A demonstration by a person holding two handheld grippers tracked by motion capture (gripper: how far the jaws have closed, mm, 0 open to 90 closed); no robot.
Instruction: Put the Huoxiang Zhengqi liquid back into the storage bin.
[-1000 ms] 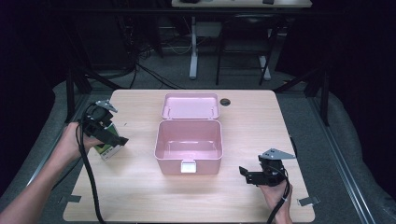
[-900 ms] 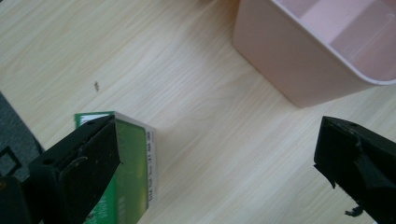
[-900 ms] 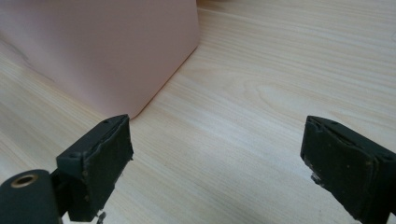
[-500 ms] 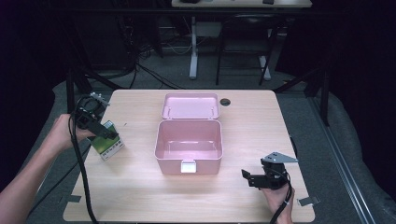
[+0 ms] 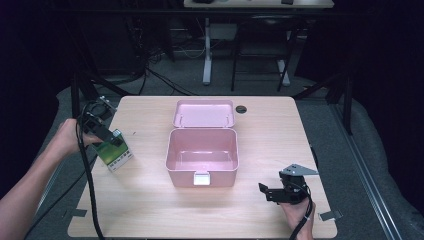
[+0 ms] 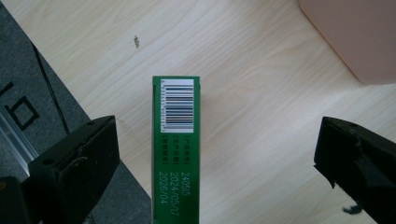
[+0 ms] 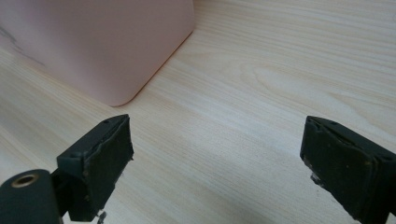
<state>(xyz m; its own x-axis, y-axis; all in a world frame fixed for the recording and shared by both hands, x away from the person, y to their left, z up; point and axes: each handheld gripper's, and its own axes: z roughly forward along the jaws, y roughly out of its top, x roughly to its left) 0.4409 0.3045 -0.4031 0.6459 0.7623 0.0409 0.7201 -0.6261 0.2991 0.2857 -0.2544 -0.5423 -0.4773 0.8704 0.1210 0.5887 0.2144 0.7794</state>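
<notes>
The green carton [image 5: 114, 154] lies on the tabletop [image 5: 260, 125] near its left edge, well apart from the pink box [image 5: 202, 159] at the middle. In the left gripper view the carton [image 6: 176, 149] shows a narrow green side face with a barcode at the far end and a printed date nearer the camera. Its long axis runs straight away from the camera, in line with the tongs, and the barcode end points toward the open wood ahead. In the high view that axis lies slantwise across the tabletop, with one end toward the near left edge.

The left tongs [image 5: 111, 141] hang over the carton with the jaws wide apart. In the left gripper view the tongs [image 6: 217, 154] straddle the carton, nearer the one jaw, with bare wood on either side and neither pad touching it.

The right tongs [image 5: 266, 192] are at the near right of the tabletop, just beside the box's front corner. Their jaws [image 7: 217, 163] are spread wide over bare wood with nothing between them. The box stands with its lid [image 5: 204, 113] thrown back.
</notes>
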